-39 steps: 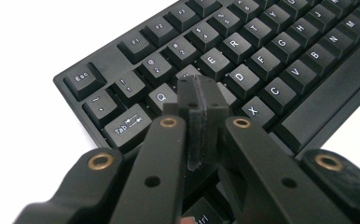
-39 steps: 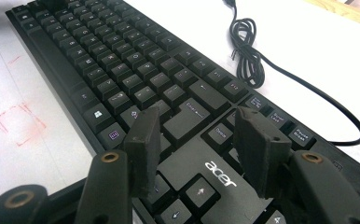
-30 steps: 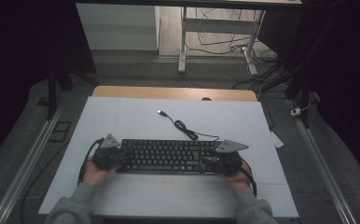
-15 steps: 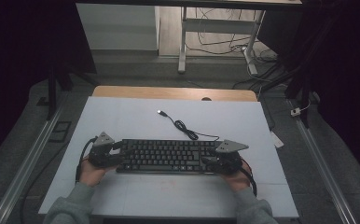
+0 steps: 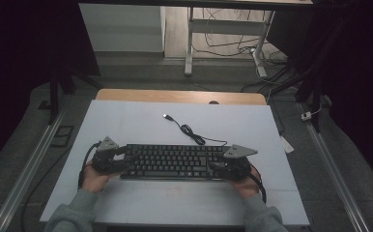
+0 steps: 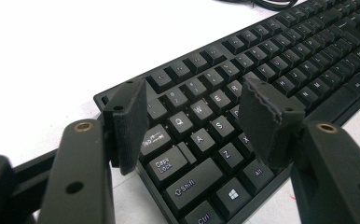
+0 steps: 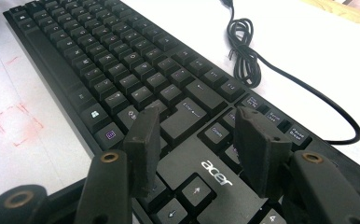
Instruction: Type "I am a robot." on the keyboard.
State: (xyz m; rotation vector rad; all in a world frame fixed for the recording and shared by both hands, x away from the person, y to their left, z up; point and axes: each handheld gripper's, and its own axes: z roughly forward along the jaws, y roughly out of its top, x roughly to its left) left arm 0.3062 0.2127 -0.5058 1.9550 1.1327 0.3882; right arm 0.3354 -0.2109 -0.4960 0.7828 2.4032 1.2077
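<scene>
Black keyboard (image 5: 175, 161) lies flat on the white table (image 5: 141, 121), parallel to the near edge and closer to it than to the far edge, roughly centred left to right. Its cable (image 5: 192, 133) runs from the back edge toward the far side, with a small coiled bunch partway and the USB plug (image 5: 166, 116) lying loose on the surface near the middle.

Left gripper (image 5: 121, 158) sits at the keyboard's left end, held in the person's left hand (image 5: 93, 177). Jaws have just been opening and now stand spread. In the left gripper view the left gripper (image 6: 194, 114) hangs over the Tab / Caps Lock / Q-A-Z corner, pads apart and clear of the keys, nothing pinched between them. One pad is over the board's left edge, the other over the letter keys.

Right gripper (image 5: 217, 167) is at the keyboard's right end, in the right hand (image 5: 249, 182). In the right gripper view the right gripper (image 7: 194, 133) is also spread, pads over the block between Enter and the arrow keys, just above the "acer" logo. Can't tell whether the pad tips touch the key tops; nothing is clamped.

Faint red marks (image 7: 17, 123) on the surface just in front of the keyboard. A wooden strip (image 5: 179, 96) shows along the table's far edge.
</scene>
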